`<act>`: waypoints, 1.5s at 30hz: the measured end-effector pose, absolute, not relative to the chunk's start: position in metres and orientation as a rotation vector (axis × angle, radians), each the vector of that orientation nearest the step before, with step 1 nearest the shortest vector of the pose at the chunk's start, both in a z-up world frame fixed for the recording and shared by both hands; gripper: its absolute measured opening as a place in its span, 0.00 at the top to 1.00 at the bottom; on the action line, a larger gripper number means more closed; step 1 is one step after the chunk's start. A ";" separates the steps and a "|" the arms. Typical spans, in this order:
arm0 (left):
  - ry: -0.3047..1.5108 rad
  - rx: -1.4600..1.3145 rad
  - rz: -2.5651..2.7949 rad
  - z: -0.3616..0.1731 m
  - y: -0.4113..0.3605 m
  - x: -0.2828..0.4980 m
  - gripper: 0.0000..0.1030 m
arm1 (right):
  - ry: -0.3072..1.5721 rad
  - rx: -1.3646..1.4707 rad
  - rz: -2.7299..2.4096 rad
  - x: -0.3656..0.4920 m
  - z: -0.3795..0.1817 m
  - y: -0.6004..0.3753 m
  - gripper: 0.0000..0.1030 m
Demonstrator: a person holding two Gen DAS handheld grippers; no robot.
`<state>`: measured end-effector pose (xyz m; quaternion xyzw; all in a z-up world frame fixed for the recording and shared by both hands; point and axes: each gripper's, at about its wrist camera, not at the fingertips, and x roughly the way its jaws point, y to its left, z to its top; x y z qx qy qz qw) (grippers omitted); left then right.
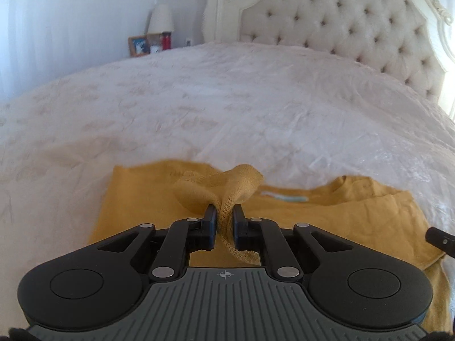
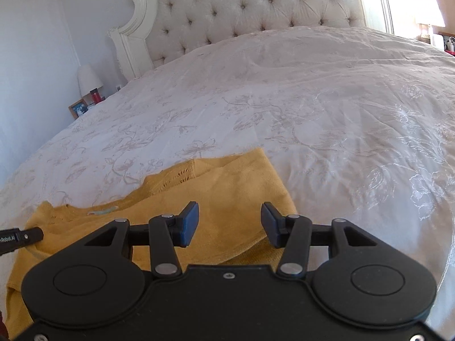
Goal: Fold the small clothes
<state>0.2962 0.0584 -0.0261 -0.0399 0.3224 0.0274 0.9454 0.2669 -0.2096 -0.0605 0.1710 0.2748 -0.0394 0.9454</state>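
A small mustard-yellow knit top lies flat on the white bedspread, its neck label facing up. My left gripper is shut on a bunched sleeve end of that top, lifted over the body of the garment. In the right wrist view the same yellow top spreads under my right gripper, which hovers open above the fabric with nothing between its fingers. A black tip of the left gripper's finger shows at the left edge there.
A white floral bedspread covers a wide bed with a tufted cream headboard. A nightstand with a lamp, a photo frame and a red bottle stands at the far left. Another lamp glows at the far right.
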 end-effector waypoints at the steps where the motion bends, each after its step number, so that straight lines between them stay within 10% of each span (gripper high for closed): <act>1: 0.677 -0.098 0.067 -0.031 0.065 0.296 0.85 | 0.566 0.346 -0.074 0.268 -0.061 -0.208 0.45; 17: 0.715 -0.048 0.133 -0.043 0.113 0.271 0.68 | 0.595 0.324 -0.056 0.269 -0.064 -0.199 0.45; 21: 0.750 -0.017 0.060 -0.042 0.103 0.287 0.51 | 0.595 0.313 -0.051 0.269 -0.063 -0.196 0.45; 34: 0.807 -0.026 0.154 -0.048 0.104 0.298 0.50 | 0.587 0.321 -0.030 0.270 -0.061 -0.193 0.45; 37: 0.822 -0.100 0.086 -0.049 0.111 0.297 0.70 | 0.563 0.318 -0.015 0.268 -0.057 -0.191 0.45; 38: 0.823 -0.114 0.054 -0.048 0.112 0.296 0.91 | 0.558 0.318 -0.010 0.268 -0.057 -0.190 0.45; 45: 0.600 -0.075 0.074 -0.010 0.099 0.269 0.94 | 0.542 0.327 -0.003 0.266 -0.054 -0.191 0.45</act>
